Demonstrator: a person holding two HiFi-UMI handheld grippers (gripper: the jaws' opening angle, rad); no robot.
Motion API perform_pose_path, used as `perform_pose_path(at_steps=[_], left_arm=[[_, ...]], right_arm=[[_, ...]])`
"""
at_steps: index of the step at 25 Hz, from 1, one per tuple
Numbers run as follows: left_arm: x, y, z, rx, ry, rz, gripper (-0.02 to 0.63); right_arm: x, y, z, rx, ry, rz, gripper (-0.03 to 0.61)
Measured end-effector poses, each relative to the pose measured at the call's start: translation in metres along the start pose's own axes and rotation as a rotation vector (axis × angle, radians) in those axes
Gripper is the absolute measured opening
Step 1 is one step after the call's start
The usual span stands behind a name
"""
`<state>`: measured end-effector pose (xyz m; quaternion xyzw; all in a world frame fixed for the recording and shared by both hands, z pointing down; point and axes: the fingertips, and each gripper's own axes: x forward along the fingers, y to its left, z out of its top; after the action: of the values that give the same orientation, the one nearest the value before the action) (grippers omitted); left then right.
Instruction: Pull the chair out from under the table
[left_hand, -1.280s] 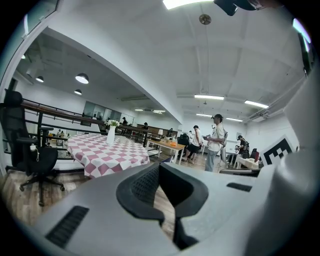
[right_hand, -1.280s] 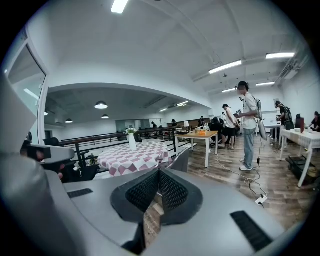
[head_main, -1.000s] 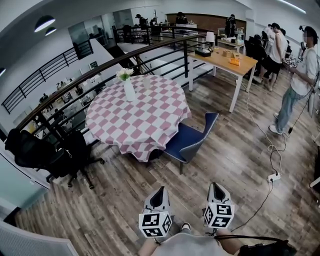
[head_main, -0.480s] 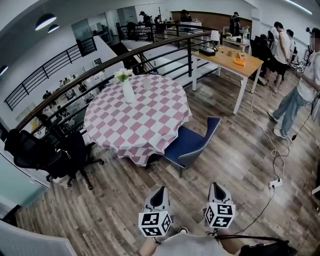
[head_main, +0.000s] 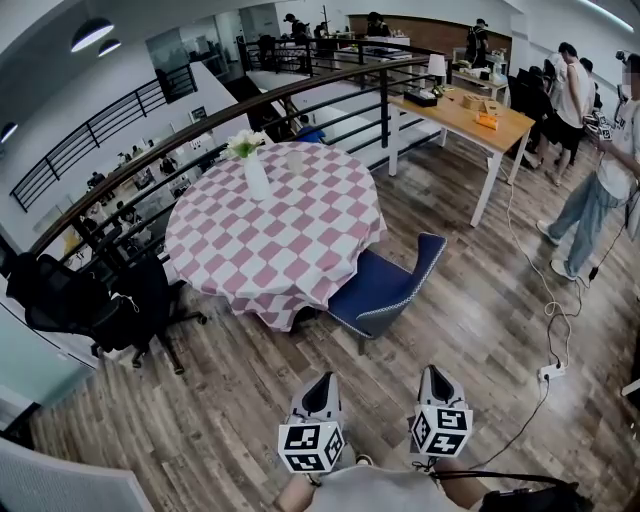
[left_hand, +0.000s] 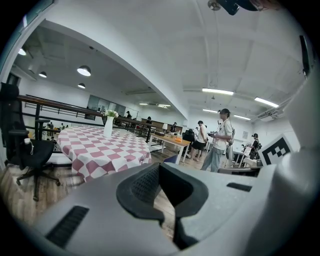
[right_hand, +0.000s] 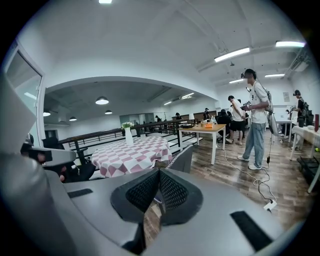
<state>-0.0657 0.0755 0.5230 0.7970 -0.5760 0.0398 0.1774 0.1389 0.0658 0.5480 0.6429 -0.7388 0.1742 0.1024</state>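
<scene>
Judging by how things lie, you have the whole pull yet to do. The round table (head_main: 330, 282), draped in a pink-and-white checked cloth (head_main: 275, 235), stands ahead of you on the wooden floor (head_main: 220, 420). The blue chair (head_main: 385, 290) sits at the table's near right edge, with the front of its seat tucked beneath the cloth's overhang and its backrest turned out away from the table. Neither tool has reached it. Your left gripper (head_main: 318, 390) and right gripper (head_main: 437, 382) are held low in front of you, side by side, well apart from the chair with bare floor between. Each gripper's own view shows its two pads pressed together at the tips with nothing in them, so both are closed and empty. What is left, as I read it, is to step in, open a pair of jaws on the backrest, grip it, and draw the chair clear of the cloth. As for containers, the one you can read is the white vase (head_main: 256, 180), upright near the table's far edge and holding white flowers (head_main: 246, 147) with green leaves. An orange box (head_main: 488, 120) lies by the right edge of the wooden desk (head_main: 450, 108) beyond, too small to tell what it holds.
</scene>
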Motion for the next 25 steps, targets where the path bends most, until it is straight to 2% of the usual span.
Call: perform_pose_path(at_steps=[8, 16, 25], left_arm=[[0.036, 0.016, 0.000, 0.001, 0.019, -0.005, 0.003], [0.091, 0.039, 0.034, 0.032, 0.006, -0.040, 0.003], [0.146, 0.083, 0.070, 0.037, 0.009, -0.062, 0.003]], right_arm=[[0.035, -0.003, 0.006, 0.006, 0.012, -0.015, 0.018], [0.087, -0.004, 0.034, 0.024, -0.011, -0.052, 0.018], [0.150, 0.014, 0.063, 0.033, 0.000, -0.082, 0.018]])
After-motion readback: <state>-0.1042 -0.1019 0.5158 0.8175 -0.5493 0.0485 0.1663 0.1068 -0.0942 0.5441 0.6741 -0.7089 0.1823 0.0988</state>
